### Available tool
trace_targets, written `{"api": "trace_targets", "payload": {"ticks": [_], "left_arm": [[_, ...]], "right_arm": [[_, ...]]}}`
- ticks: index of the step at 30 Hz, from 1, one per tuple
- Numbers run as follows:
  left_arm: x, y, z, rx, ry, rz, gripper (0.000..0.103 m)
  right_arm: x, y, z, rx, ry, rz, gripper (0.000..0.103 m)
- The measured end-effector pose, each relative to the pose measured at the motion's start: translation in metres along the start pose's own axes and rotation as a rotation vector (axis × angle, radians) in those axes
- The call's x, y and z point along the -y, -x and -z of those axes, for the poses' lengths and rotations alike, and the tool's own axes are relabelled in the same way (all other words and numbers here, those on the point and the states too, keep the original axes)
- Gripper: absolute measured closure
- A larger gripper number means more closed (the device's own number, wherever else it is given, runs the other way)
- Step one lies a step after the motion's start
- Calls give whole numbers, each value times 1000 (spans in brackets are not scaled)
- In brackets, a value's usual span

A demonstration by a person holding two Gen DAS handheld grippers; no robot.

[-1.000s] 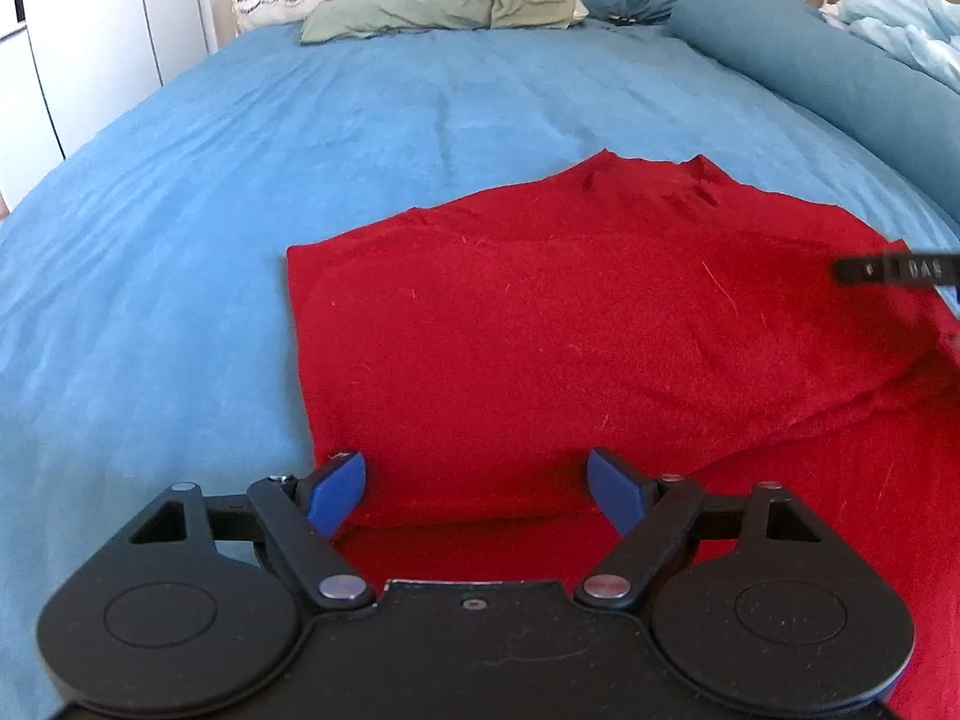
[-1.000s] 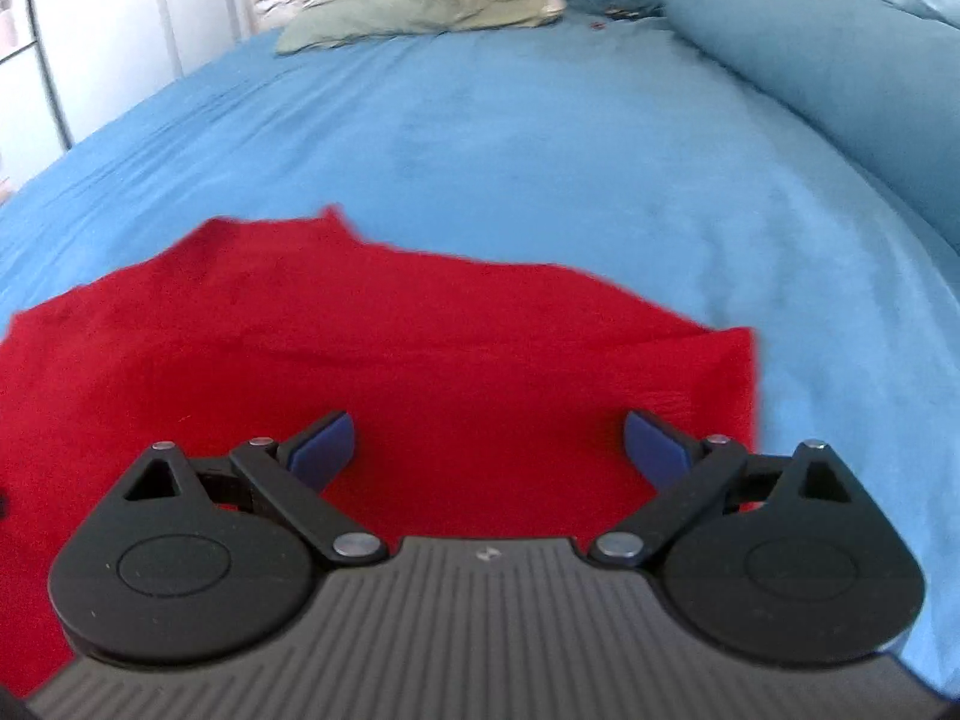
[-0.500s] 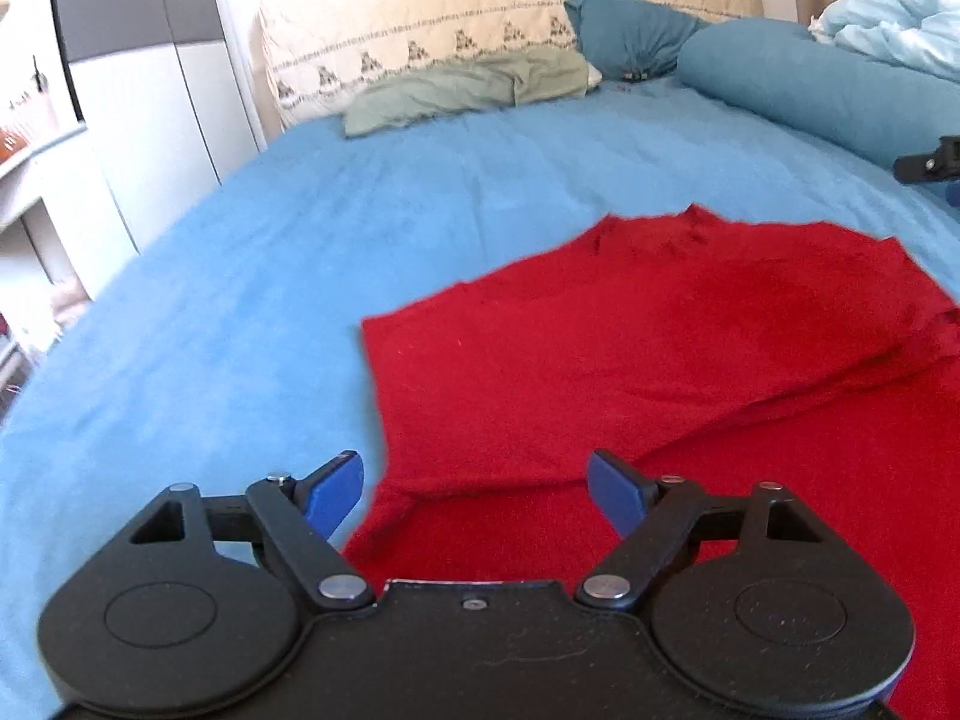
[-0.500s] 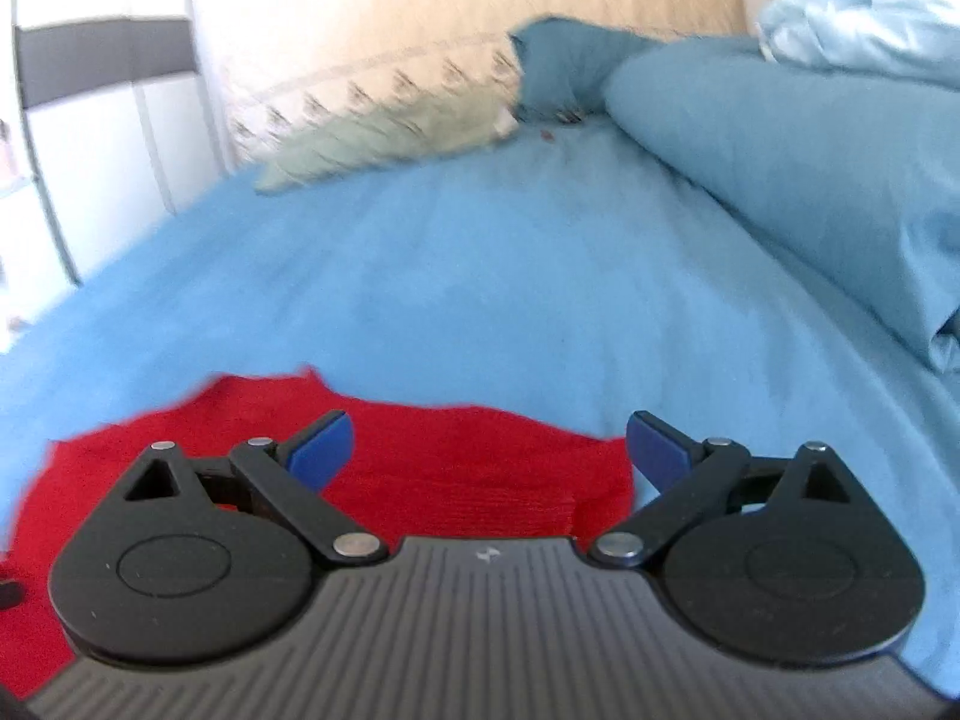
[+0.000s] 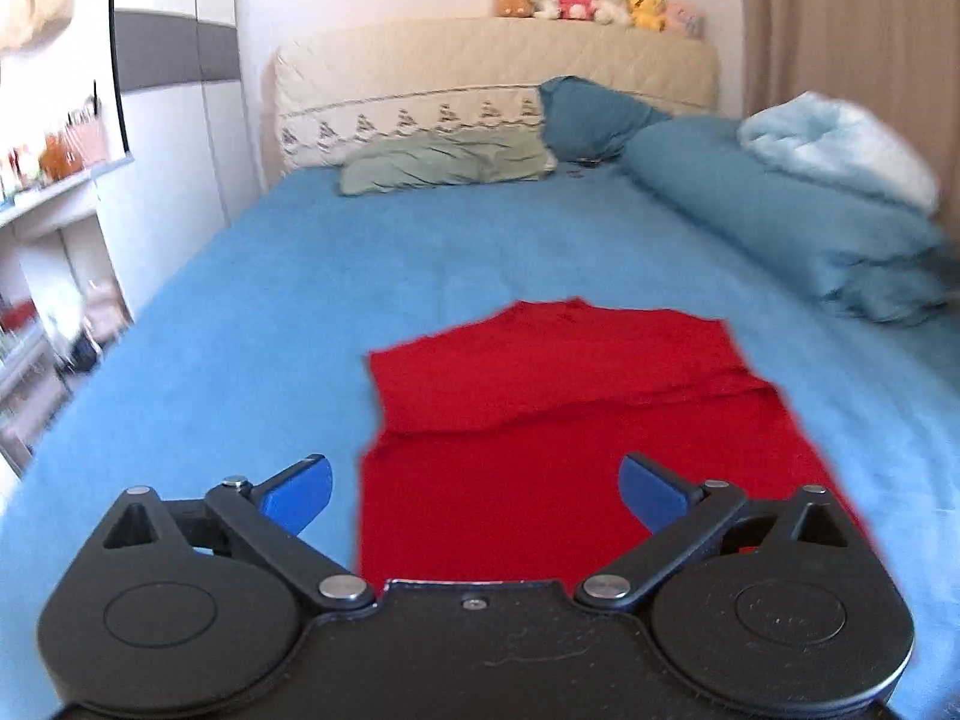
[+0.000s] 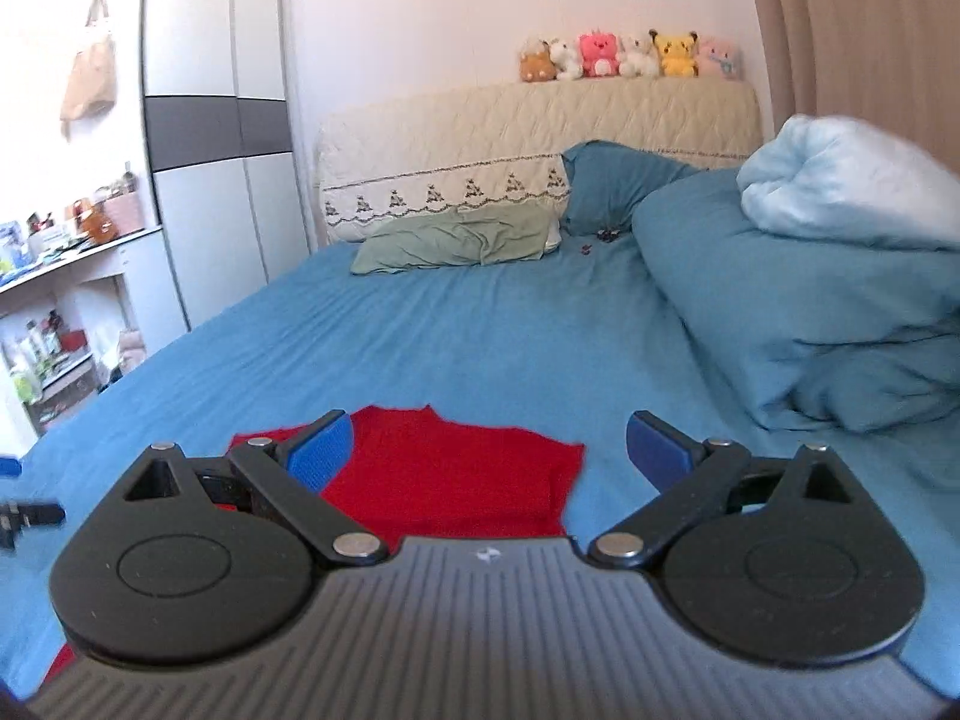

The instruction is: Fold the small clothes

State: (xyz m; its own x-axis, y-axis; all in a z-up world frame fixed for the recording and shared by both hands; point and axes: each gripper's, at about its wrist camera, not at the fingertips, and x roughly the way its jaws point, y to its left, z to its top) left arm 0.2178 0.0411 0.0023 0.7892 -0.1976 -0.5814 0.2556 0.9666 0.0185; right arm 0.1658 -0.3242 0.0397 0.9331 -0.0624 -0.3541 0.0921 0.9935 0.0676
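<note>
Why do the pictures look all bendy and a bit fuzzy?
Both wrist views use a fisheye lens, so the wardrobe bows and the corners go dark. The left wrist view is smeared: the red garment has fuzzy edges and the plush toys look soft. The right wrist view shows them sharper, in bright, even daylight.

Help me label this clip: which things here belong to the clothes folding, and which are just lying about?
Part of the job:
red garment, lying partly folded on the blue bedsheet
left tool, opening, nothing between its jaws
right tool, open and empty

Just lying about:
green pillow
rolled teal duvet
light blue blanket
plush toys
</note>
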Motion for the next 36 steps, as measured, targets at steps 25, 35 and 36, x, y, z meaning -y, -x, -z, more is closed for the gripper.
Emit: {"api": "trace_targets", "payload": {"ticks": [25,35,36], "left_arm": [[-61,-7,183,-178,274,-5,41],[-57,-18,178,-185,285,-22,65],[-56,-19,179,-189,283,-32,67]], "right_arm": [[-35,61,228,-340,-141,140,8],[-28,46,238,-380,-200,149,34],[-30,45,238,-382,-194,147,40]]}}
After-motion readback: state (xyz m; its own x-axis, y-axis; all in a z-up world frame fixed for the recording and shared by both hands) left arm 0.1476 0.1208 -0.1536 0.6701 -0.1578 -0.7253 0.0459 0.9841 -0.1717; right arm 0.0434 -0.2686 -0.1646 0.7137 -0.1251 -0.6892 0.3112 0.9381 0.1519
